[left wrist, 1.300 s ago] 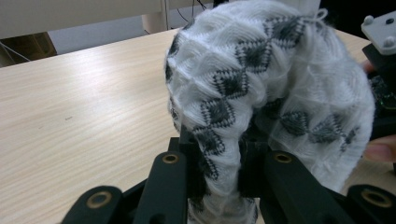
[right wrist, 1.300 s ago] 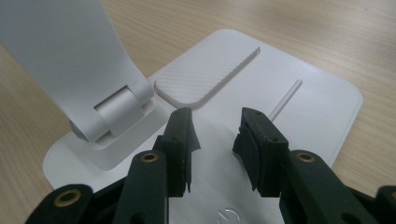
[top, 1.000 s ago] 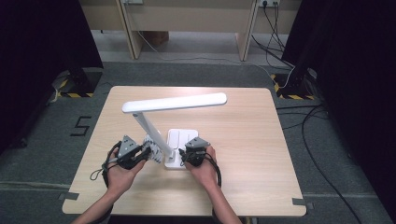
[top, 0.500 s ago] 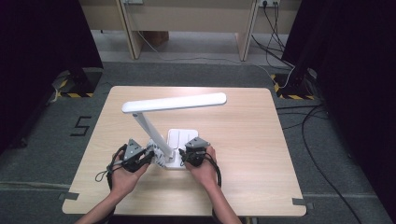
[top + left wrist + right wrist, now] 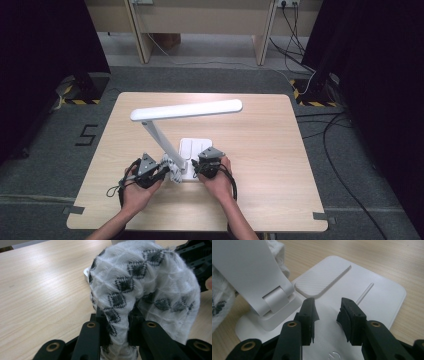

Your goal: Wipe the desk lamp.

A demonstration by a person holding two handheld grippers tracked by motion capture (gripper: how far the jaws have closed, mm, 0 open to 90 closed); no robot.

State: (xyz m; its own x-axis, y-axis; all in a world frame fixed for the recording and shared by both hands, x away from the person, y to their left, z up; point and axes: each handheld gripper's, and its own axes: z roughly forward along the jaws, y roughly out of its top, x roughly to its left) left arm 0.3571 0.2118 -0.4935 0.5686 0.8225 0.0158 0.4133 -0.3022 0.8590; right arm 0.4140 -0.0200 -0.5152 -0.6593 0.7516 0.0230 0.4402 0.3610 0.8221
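A white knitted cloth [image 5: 147, 287] with dark diamond patterning is seen clamped between the jaws of the left gripper [image 5: 119, 327], bunched up and bulging out ahead of the pads and over to their right side, where it meets the foot of a white desk lamp [image 5: 186, 111]. In the high view the same cloth [image 5: 171, 167] is pressed against the lamp's base [image 5: 192, 149] at the hinge end, just ahead of the left gripper [image 5: 161, 171]. The jaws of the right gripper [image 5: 326, 315] are held partly apart with nothing between them (the pads hang just over the flat base [image 5: 384, 290], and contact cannot be made out), the lamp's hinge [image 5: 275, 298] lying ahead and to their left. The lamp's long axis is carried by its slanted stem, which rises from the hinge away from both grippers, with the light bar crossing above the wooden table [image 5: 260, 150]. The cloth-bearing left jaws are judged the nearer to the hinge and stem, so a wiping stroke would likely run from them forward along the stem or across the base, while the right gripper [image 5: 202, 167] appears placed to steady the base.
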